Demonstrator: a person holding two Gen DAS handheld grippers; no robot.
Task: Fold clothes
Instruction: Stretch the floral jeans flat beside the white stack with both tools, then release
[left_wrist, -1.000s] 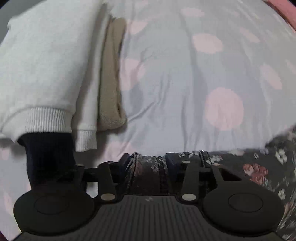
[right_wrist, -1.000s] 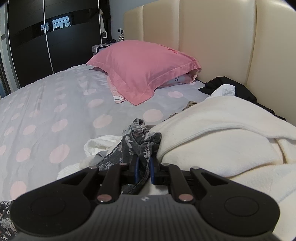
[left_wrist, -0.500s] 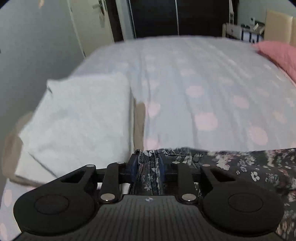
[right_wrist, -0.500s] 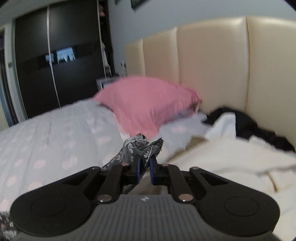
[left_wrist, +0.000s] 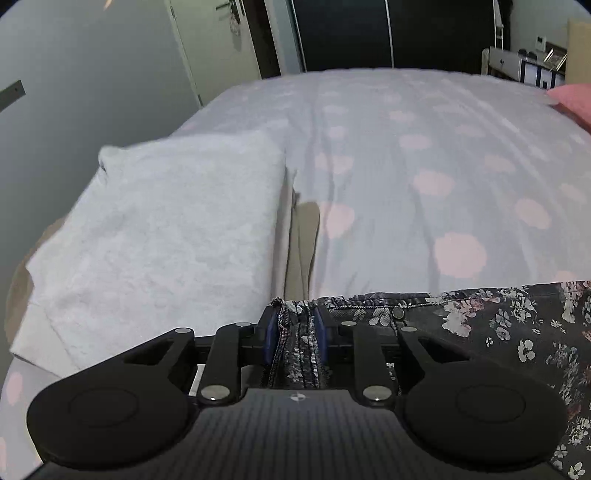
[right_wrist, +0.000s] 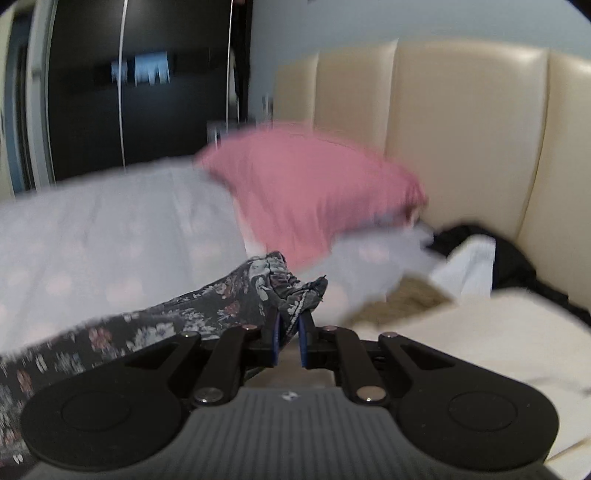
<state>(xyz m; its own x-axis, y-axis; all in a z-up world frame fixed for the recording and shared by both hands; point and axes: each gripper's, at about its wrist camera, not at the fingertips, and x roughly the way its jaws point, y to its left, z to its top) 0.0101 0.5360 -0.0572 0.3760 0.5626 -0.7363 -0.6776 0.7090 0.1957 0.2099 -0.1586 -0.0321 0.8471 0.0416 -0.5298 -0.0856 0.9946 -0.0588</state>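
Observation:
A dark floral garment (left_wrist: 480, 325) hangs stretched between both grippers above the bed. My left gripper (left_wrist: 294, 332) is shut on one corner of its upper edge; the cloth runs off to the right. My right gripper (right_wrist: 288, 332) is shut on the other bunched corner (right_wrist: 295, 291), and the garment trails down to the left in that view (right_wrist: 147, 325). The lower part of the garment is hidden below both views.
A folded white sweater (left_wrist: 166, 236) lies on a beige item (left_wrist: 306, 243) at the bed's left edge. The dotted lilac sheet (left_wrist: 424, 166) spreads ahead. A pink pillow (right_wrist: 310, 192), a cream garment (right_wrist: 461, 332), dark clothes (right_wrist: 509, 258) and the padded headboard (right_wrist: 461, 129) are at the right.
Both grippers have lifted the floral garment up off the bed and tilted upward, so the views now look across the bed. The right view is blurred by motion.

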